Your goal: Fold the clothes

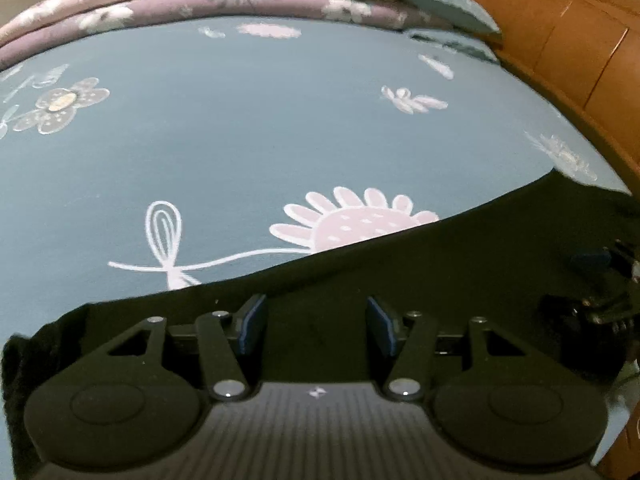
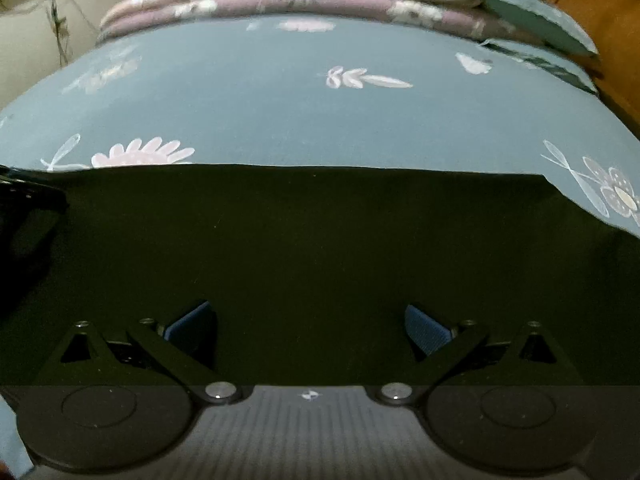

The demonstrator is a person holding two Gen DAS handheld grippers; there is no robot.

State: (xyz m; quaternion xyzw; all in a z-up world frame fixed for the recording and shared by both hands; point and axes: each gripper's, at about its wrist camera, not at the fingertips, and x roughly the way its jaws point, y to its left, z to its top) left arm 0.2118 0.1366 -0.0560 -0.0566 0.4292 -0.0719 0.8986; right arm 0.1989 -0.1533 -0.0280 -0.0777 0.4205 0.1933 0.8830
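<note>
Black garment (image 2: 312, 240) spread flat across the lower frame on the blue floral bedsheet (image 2: 256, 112), left gripper (image 1: 316, 320) and right gripper (image 2: 310, 328) both spread wide above it, grasping nothing.

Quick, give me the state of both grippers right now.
Left gripper: open, holding nothing, over the black garment.
Right gripper: open wide, holding nothing, over the same black garment.
</note>
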